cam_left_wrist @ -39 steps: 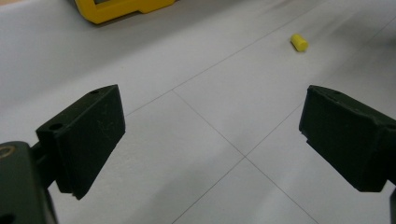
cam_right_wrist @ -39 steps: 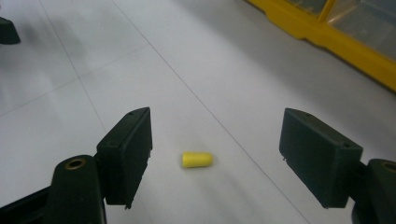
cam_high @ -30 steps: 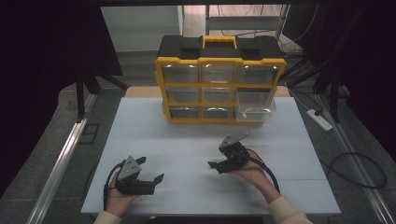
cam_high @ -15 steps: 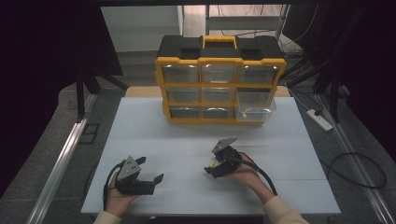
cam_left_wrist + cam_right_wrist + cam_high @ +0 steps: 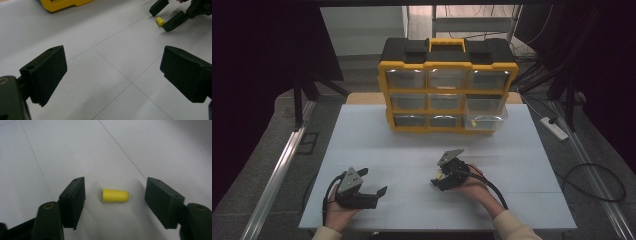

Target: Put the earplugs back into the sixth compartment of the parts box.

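A small yellow plug [image 5: 115,195] lies on its side on the white table, between the jaws of my right gripper [image 5: 115,202]. The jaws stand wide on either side of it and do not touch it. From above, the right gripper [image 5: 439,180] tilts down onto the table at centre right, with the yellow plug [image 5: 438,176] at its tips. My left gripper [image 5: 373,184] rests low at the front left, open, with bare table between its jaws. Its camera shows the yellow plug [image 5: 160,21] and the right gripper's fingers [image 5: 175,22] far off at the top right.
A yellow and black drawer organiser [image 5: 447,87] stands at the back of the table [image 5: 362,130]; its lower right clear drawer [image 5: 484,114] is pulled out. A power strip [image 5: 554,128] and cables lie on the floor to the right.
My right gripper has moved left and toward the person, then tipped down over the yellow plug. The left gripper has stayed put.
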### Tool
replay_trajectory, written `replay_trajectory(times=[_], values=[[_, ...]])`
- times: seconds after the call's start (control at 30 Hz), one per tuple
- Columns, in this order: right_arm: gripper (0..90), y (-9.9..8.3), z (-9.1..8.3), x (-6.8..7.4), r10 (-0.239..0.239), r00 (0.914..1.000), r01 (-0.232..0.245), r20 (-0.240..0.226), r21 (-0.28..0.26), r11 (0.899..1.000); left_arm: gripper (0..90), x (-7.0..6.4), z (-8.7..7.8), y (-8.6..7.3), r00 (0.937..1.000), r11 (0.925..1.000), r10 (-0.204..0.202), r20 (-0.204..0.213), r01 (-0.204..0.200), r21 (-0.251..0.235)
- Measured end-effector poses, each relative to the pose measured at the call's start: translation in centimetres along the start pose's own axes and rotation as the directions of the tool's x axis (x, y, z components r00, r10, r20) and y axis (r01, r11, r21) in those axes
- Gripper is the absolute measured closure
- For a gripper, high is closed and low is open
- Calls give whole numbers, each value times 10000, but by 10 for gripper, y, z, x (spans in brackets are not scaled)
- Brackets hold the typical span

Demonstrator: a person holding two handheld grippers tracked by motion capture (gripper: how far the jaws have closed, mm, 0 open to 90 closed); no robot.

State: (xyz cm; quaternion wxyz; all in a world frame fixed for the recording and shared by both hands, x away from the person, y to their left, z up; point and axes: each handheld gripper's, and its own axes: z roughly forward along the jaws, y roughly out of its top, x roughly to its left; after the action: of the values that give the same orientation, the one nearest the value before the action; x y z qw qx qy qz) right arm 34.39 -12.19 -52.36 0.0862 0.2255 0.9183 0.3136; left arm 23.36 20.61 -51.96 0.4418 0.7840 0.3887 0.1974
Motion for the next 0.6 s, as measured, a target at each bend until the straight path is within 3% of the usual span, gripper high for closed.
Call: replay_trajectory(times=[0.1, 0.13, 0.17, 0.27, 0.4, 0.53, 0.6], values=[[498, 1, -2, 3, -257, 9996, 258, -92, 95, 9996, 70, 0, 0, 0, 10000, 10000, -25, 10, 25, -14], [498, 1, -2, 3, -257, 9996, 258, -92, 95, 9996, 71, 0, 0, 0, 10000, 10000, -25, 10, 25, -14], [601, 1, -3, 4, -319, 9994, 321, -159, 101, 9994, 71, 0, 0, 0, 10000, 10000, -21, 9, 21, -12], [656, 2, -3, 4, -349, 9992, 352, -177, 134, 9993, 71, 0, 0, 0, 10000, 10000, -13, 5, 13, -8], [672, 2, -5, 4, -456, 9990, 456, -15, 127, 9989, 71, 1, -1, 0, 10000, 10000, 3, -37, -3, -19], [673, 3, -12, 1, -210, 9997, 214, 91, -413, 9989, 71, 1, -1, 0, 10000, 10000, -15, -31, 15, -10], [675, 4, -20, -1, -63, 10000, 69, 63, -983, 9951, 71, 1, -1, 0, 10000, 10000, -2, -37, 2, -13]])
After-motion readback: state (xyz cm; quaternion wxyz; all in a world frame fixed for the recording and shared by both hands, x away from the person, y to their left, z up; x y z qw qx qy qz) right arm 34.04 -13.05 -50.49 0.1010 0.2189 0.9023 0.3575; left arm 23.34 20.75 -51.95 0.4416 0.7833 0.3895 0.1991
